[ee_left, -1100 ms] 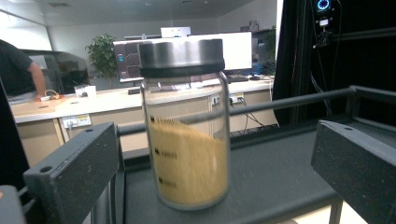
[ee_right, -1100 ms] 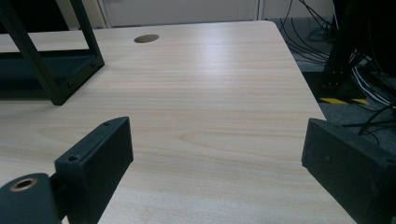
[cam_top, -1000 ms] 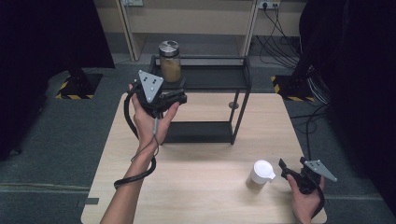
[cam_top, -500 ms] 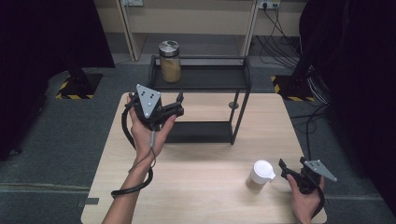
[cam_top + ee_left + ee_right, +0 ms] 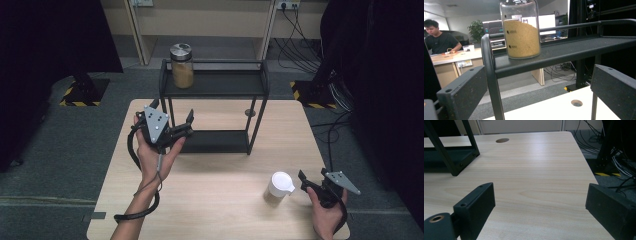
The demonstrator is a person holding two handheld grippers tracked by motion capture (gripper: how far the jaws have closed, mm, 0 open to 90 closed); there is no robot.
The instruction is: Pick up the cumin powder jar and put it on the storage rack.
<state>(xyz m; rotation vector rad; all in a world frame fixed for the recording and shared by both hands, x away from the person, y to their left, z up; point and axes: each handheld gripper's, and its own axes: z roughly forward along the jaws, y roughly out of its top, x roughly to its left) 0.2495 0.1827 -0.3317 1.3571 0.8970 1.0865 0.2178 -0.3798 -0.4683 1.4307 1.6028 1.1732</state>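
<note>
Two grippers are standing wide open and empty: you are holding the left gripper [image 5: 176, 131] below the jar [image 5: 182, 65] on the rack's [image 5: 215, 85] top shelf, the right gripper [image 5: 311, 184] beside the white cup [image 5: 279, 186]. Your next move is calling for a rise to jar height on the wooden table [image 5: 220, 210], dark room surrounding

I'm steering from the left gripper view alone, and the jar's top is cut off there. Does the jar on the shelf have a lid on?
Observer: Yes, the jar has a metal lid on it.
Operator: Anything else nearby?
Observer: A white cup stands at the table's front right, beside the right claw.
Operator: Is that claw holding it?
Observer: No, its jaws stand open with nothing between them.
</note>
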